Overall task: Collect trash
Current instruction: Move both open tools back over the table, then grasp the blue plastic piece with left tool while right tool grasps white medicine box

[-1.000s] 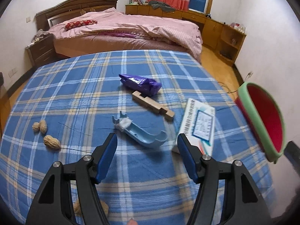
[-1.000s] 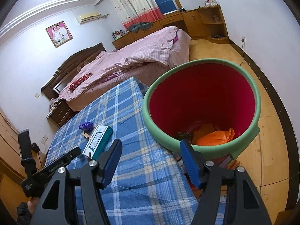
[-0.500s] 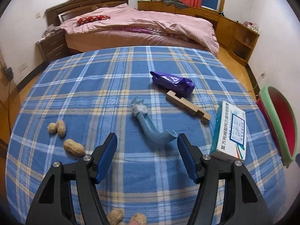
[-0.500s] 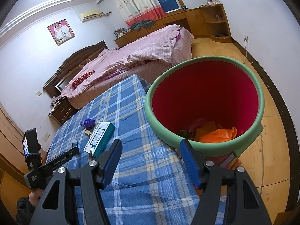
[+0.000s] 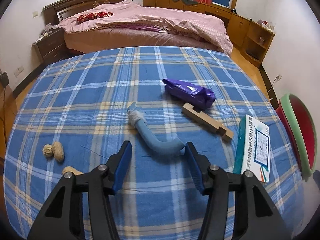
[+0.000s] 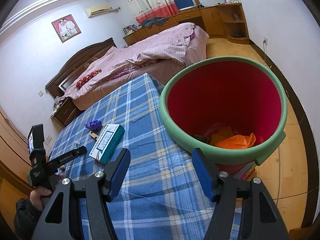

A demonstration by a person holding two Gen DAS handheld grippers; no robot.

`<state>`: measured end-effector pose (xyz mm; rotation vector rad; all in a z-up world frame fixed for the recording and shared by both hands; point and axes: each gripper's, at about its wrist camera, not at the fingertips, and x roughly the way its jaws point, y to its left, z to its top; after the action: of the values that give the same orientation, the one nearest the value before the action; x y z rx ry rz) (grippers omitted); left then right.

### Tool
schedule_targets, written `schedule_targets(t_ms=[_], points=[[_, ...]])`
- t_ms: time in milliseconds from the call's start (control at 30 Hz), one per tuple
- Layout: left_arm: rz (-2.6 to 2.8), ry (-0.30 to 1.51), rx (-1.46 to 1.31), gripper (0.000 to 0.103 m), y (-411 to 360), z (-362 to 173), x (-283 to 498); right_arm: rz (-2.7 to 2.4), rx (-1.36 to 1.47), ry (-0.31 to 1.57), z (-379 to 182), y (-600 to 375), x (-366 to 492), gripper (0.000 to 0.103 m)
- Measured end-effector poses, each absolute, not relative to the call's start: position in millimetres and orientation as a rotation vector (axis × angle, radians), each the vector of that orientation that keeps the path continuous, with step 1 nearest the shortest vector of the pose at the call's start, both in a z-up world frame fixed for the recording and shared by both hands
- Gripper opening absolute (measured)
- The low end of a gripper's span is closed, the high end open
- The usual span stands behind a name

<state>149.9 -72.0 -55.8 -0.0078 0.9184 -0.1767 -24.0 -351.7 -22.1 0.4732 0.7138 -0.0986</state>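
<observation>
On the blue plaid table (image 5: pixel 84 92) lie a curved light-blue plastic piece (image 5: pixel 154 138), a purple wrapper (image 5: pixel 190 93), a wooden block (image 5: pixel 207 121), a teal and white box (image 5: pixel 255 150) and peanuts (image 5: pixel 54 152). My left gripper (image 5: pixel 158 150) is open, just short of the blue piece, its right fingertip close to the piece's near end. My right gripper (image 6: pixel 162 157) is open and empty, over the table's right edge beside the red bin with a green rim (image 6: pixel 224 108). The bin holds an orange bag (image 6: pixel 238 142). The left gripper also shows in the right wrist view (image 6: pixel 80 150).
The bin (image 5: pixel 298 132) stands off the table's right edge. A bed with pink covers (image 5: pixel 152 24) lies beyond the table. Wooden cabinets (image 5: pixel 250 34) line the far right wall. A nightstand (image 5: pixel 50 46) stands at the far left.
My left gripper has moved forward and down toward the blue plastic piece, which now lies close between its fingertips. My right gripper has drifted slightly; the bin sits a little farther right.
</observation>
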Motion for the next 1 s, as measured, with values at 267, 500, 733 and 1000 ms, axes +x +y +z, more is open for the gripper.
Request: schedule_targets(t_ms=[267, 500, 733, 1000], points=[[-0.186, 0.914, -0.070, 0.058, -45, -44, 145, -0.080, 0.452, 0.742, -25, -340, -11, 0.067], [-0.158, 0.900, -0.063, 0.058, -43, -43, 162, -0.048, 0.428, 0.773, -27, -322, 6, 0.067], [-0.188, 0.910, -0.058, 0.027, -44, -55, 167, -0.039, 0.393, 0.812, -29, -302, 23, 0.067], [-0.303, 0.902, -0.155, 0.017, -35, -53, 163, -0.034, 0.372, 0.874, -37, -273, 54, 0.069]])
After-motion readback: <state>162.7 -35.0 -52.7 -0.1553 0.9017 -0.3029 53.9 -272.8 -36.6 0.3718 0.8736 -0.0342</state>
